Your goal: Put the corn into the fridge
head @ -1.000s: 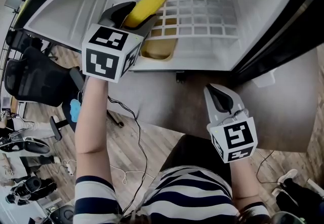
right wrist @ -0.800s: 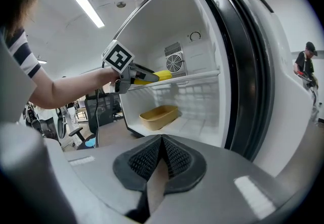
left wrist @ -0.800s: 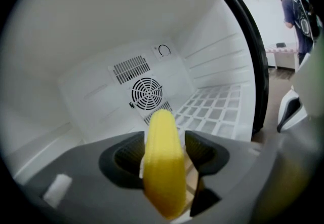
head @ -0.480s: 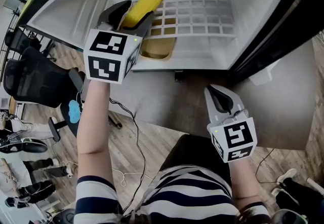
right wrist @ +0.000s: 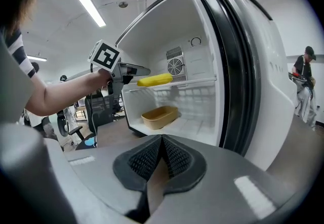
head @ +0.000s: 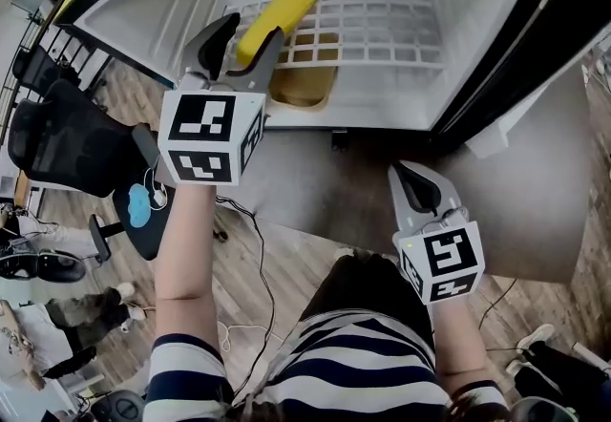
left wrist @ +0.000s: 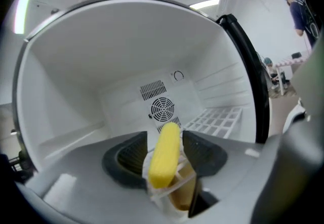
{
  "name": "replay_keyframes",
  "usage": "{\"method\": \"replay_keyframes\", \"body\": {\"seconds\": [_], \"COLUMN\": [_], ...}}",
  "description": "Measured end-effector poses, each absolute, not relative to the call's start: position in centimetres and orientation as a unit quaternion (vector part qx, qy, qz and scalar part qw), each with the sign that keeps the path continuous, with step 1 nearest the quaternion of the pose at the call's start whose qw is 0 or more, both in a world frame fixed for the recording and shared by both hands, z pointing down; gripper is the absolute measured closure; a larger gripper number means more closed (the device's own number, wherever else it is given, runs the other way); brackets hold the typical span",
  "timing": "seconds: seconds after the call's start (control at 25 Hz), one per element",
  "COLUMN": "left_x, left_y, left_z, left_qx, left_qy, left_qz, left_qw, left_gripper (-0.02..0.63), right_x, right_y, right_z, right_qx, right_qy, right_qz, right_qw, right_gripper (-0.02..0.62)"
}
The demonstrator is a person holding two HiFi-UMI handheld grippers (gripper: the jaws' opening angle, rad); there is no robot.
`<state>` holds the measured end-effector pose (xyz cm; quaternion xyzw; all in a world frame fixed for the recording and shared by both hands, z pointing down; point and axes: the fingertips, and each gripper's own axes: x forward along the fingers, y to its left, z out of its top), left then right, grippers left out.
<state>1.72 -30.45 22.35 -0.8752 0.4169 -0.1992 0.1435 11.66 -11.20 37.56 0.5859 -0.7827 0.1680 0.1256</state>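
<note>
Lying on fridge shelf (head: 382,24), corn (head: 277,14) — left gripper (head: 250,31) jaws spread beside it, seemingly for release; right gripper (head: 412,177) pressed together, empty, idle.

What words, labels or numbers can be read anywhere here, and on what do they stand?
No readable words or numbers anywhere.
Left gripper and right gripper: black-and-white square marker patterns only, no letters.
Round mark on the back wall of the fridge: too small to read.
</note>
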Motion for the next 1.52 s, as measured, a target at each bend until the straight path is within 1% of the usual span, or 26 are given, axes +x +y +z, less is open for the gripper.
{"method": "replay_keyframes", "body": {"seconds": [0.2, 0.68, 1.04, 1.52], "left_x": [0.0, -2.9, -4.7, -7.6], "left_y": [-28.3, -23.3, -19.0, -14.8], "left_z": [22.5, 23.2, 26.2, 31.4], "left_qx": [-0.88, -0.881, -0.886, -0.873], "left_qy": [0.439, 0.459, 0.453, 0.459], "left_qz": [-0.155, -0.104, -0.093, -0.119], "left_qw": [0.096, 0.037, -0.043, -0.115], "left_gripper": [0.606, 0.606, 0.606, 0.606], "right_x": [11.7, 11.0, 10.3, 9.5], "right_y": [-10.9, -10.2, -9.8, -9.3], "right_z": [37.0, 35.5, 34.8, 34.6], "right_qx": [0.588, 0.59, 0.589, 0.587], "right_qy": [-0.783, -0.784, -0.785, -0.786], "right_qz": [0.161, 0.148, 0.139, 0.139], "right_qw": [0.125, 0.129, 0.132, 0.136], "right_gripper": [0.604, 0.604, 0.604, 0.604]}}
